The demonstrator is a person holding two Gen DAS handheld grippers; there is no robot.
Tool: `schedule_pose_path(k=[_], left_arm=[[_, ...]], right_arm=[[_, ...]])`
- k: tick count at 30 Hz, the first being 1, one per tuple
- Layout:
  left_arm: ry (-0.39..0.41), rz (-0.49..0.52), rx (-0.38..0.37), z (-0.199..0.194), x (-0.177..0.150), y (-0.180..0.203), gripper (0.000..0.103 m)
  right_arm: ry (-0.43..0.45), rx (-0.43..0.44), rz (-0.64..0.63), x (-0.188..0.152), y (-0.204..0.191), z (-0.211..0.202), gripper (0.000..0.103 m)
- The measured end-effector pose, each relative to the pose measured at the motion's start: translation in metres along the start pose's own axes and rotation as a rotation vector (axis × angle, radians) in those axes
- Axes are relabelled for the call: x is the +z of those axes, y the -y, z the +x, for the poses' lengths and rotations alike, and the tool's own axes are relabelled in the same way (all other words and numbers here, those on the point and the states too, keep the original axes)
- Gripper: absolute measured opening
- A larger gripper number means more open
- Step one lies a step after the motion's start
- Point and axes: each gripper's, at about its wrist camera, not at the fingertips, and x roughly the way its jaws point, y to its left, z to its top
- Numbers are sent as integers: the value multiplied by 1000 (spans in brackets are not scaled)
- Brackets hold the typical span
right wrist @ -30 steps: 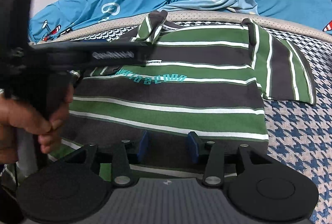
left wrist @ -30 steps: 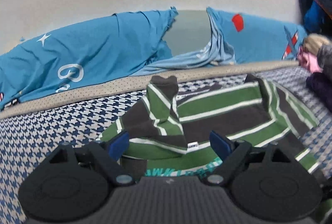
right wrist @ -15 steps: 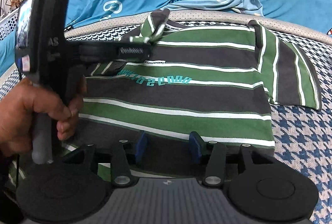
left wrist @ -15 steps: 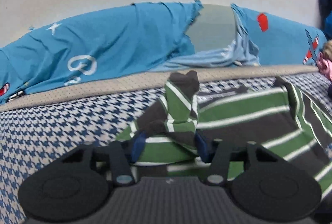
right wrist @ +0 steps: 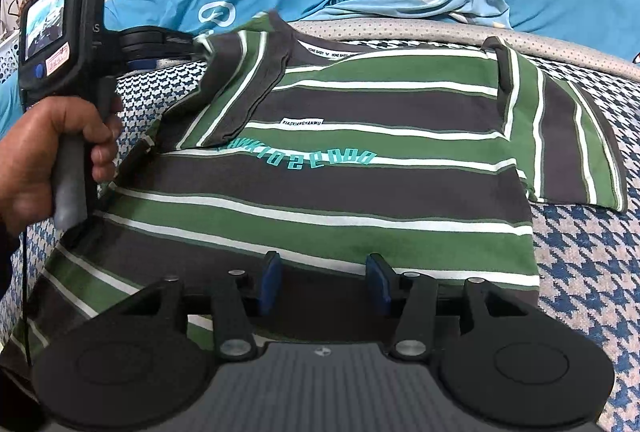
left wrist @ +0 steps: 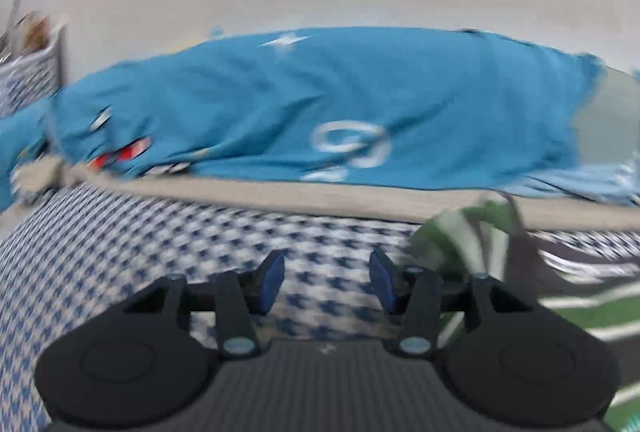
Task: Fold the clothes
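Left hand-held gripper (left wrist: 326,282) swung left; sleeve (left wrist: 452,236) now beside it, jaws apart, empty. Right hand-held gripper (right wrist: 324,280) released too. I fear sleeve slumps, fold skews.

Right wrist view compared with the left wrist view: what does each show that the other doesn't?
Only the right wrist view shows the green, grey and white striped T-shirt spread flat with its teal lettering, and a hand holding the left gripper at the shirt's shoulder. Only the left wrist view, blurred, shows the red-and-white print at the left end of the teal sheet. Both show the blue-and-white houndstooth bedspread, that sheet and part of the shirt.
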Motion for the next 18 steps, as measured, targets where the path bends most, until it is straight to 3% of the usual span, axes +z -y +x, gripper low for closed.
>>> schedule_pose_path(k=[4, 7, 11, 18], left_arm=[[-17, -73, -6, 0, -1, -18, 51], [-6, -62, -35, -7, -1, -15, 52], [-17, -27, -157, -16, -8, 2, 55], [-48, 121, -339, -31, -29, 49, 56]], right_arm=[[0, 0, -6, 0, -3, 1, 48], [0, 0, -15, 0, -5, 1, 50], [-1, 0, -20, 0, -7, 1, 51], [-4, 2, -17, 1, -10, 1, 51]])
